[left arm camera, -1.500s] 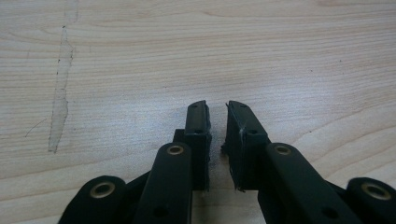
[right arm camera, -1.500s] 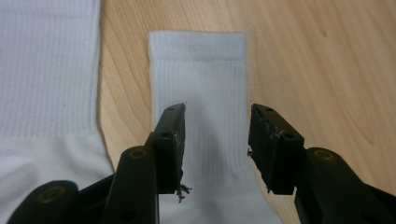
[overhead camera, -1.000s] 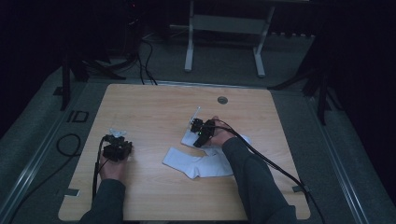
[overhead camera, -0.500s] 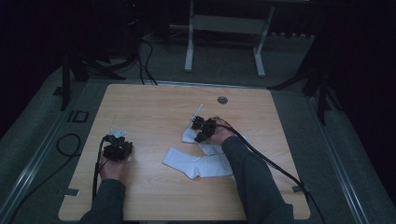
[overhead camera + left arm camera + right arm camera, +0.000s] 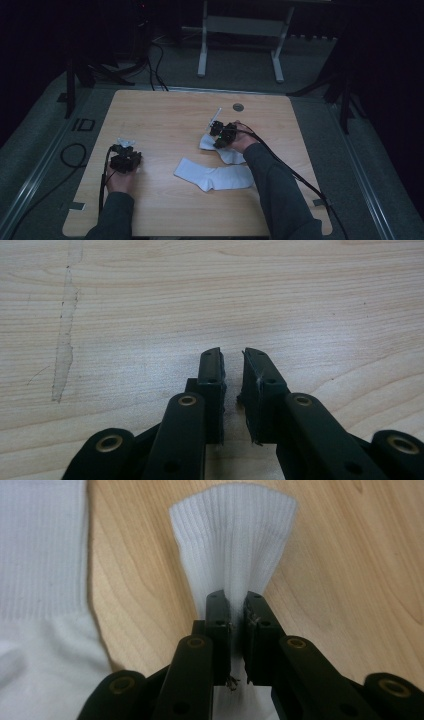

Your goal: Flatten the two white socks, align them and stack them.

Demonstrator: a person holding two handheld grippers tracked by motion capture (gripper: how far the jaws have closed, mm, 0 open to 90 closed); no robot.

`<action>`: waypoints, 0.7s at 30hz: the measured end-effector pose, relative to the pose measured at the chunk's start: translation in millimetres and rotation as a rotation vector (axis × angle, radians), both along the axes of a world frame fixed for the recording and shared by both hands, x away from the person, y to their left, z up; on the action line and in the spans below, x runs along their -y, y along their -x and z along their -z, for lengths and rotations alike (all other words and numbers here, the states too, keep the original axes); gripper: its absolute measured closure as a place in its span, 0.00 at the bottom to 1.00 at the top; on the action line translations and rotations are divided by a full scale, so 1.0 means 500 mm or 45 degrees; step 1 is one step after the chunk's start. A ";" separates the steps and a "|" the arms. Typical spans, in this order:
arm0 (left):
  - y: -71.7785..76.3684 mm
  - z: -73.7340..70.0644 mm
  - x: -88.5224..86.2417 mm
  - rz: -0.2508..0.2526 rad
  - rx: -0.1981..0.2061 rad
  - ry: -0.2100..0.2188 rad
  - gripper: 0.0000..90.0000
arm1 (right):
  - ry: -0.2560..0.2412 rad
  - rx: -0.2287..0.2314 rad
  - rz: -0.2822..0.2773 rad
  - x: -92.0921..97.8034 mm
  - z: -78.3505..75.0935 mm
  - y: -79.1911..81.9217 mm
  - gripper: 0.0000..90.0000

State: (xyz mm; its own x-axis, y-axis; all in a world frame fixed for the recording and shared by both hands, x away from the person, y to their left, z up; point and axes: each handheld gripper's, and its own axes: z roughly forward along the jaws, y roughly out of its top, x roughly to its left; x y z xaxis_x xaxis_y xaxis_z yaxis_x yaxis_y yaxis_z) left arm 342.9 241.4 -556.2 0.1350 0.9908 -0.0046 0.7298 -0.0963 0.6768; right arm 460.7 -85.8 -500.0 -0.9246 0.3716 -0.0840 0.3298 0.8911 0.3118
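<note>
Two white socks lie right of centre in the high view, on a pale wooden table (image 5: 165,120). The right gripper (image 5: 220,136) sits over the farther sock (image 5: 227,152), the one nearer the middle of the frame. In the right gripper view its jaws are pinched on that sock's fabric: the ribbed cuff (image 5: 235,535) fans out above the jaw tips toward the top of the frame, and the cloth gathers into a fold where the jaws bite it. The second sock (image 5: 215,176) lies flat, lower in the high view, just below and left of the held one; whether the two touch is hard to tell there. In the right gripper view it takes up the left edge of the frame (image 5: 42,580), with a strip of bare wood between the two cuffs.

The left gripper (image 5: 125,159) rests at the lower left of the table, well apart from both socks. In its own view the jaws stand nearly together with a narrow gap between them, holding nothing, over bare wood.

The work looks to be at an early stage: one sock is gripped near its cuff, but the pair is neither laid together nor folded. What seems left is to bring the held sock onto or alongside the flat one, and the idle left gripper would probably have to come across to help.
</note>
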 end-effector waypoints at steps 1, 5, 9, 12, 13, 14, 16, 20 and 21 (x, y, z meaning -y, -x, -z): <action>0.000 0.000 0.000 -0.001 0.000 0.000 0.88 | 0.002 0.006 -0.007 0.002 -0.005 0.002 0.92; 0.000 0.000 0.000 0.000 -0.001 -0.002 0.87 | -0.010 0.033 -0.017 0.016 -0.038 0.011 0.92; 0.000 0.000 0.001 0.000 -0.003 -0.006 0.87 | -0.028 0.037 -0.013 0.039 -0.078 0.020 0.92; 0.000 0.000 0.001 -0.001 -0.002 -0.006 0.87 | -0.039 0.049 -0.007 0.056 -0.104 0.025 0.92; 0.000 0.000 0.001 0.000 -0.001 -0.007 0.87 | -0.041 0.052 -0.005 0.062 -0.112 0.026 0.92; 0.000 0.000 0.001 -0.001 0.000 -0.007 0.87 | -0.043 0.057 -0.004 0.067 -0.119 0.027 0.92; 0.000 0.000 0.001 -0.002 0.001 -0.006 0.87 | -0.044 0.065 -0.005 0.076 -0.133 0.031 0.92; 0.000 0.001 0.002 -0.003 0.002 -0.006 0.87 | -0.049 0.097 -0.008 0.087 -0.163 0.043 0.92; 0.000 0.001 0.001 -0.003 0.002 -0.006 0.87 | -0.053 0.106 -0.011 0.089 -0.172 0.046 0.92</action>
